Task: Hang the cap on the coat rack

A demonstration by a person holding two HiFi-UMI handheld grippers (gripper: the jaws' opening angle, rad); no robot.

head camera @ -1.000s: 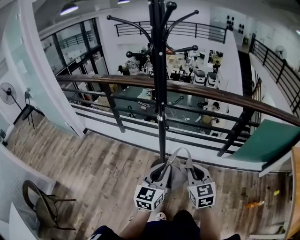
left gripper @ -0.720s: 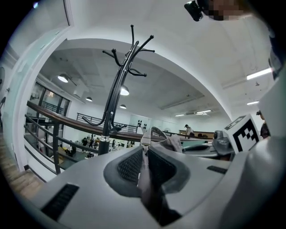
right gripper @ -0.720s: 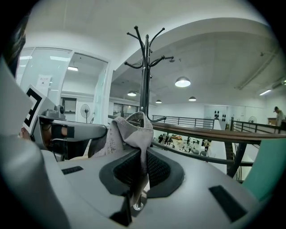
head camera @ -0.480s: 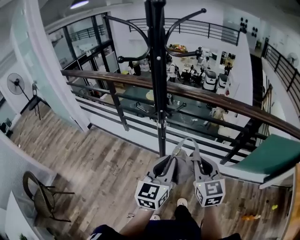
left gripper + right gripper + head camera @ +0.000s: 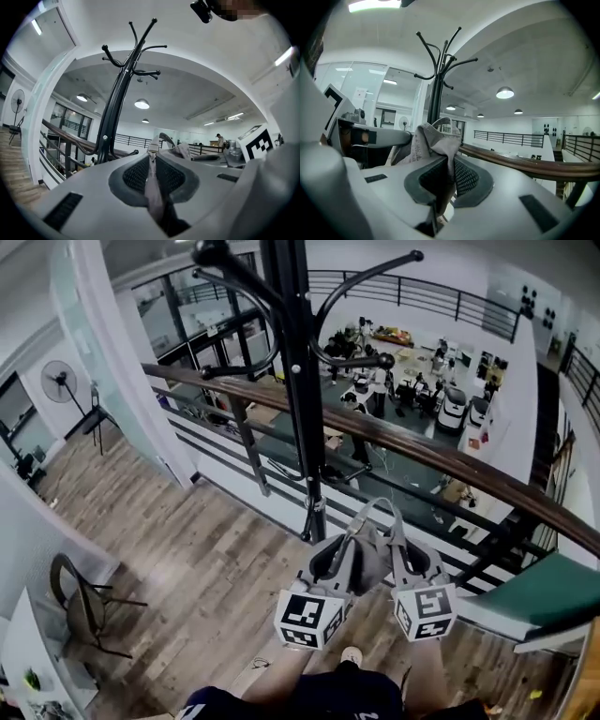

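The cap (image 5: pixel 367 563) is pinched on either side by the left gripper (image 5: pixel 343 545) and the right gripper (image 5: pixel 396 540). The coat rack (image 5: pixel 292 381) stands just ahead of both, its hooks bare above them. The hanging step is not yet done.

Crumpled grey cap (image 5: pixel 372 557) in mid-air, just beside the upright black coat rack (image 5: pixel 292 381).

Bright ceiling lamps (image 5: pixel 141 103), even light; fisheye bending, dark vignette corners, near parts soft.

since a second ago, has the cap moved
Yes, up the head view: the cap lay over the floor short of the railing, and now its strap overlaps that railing.
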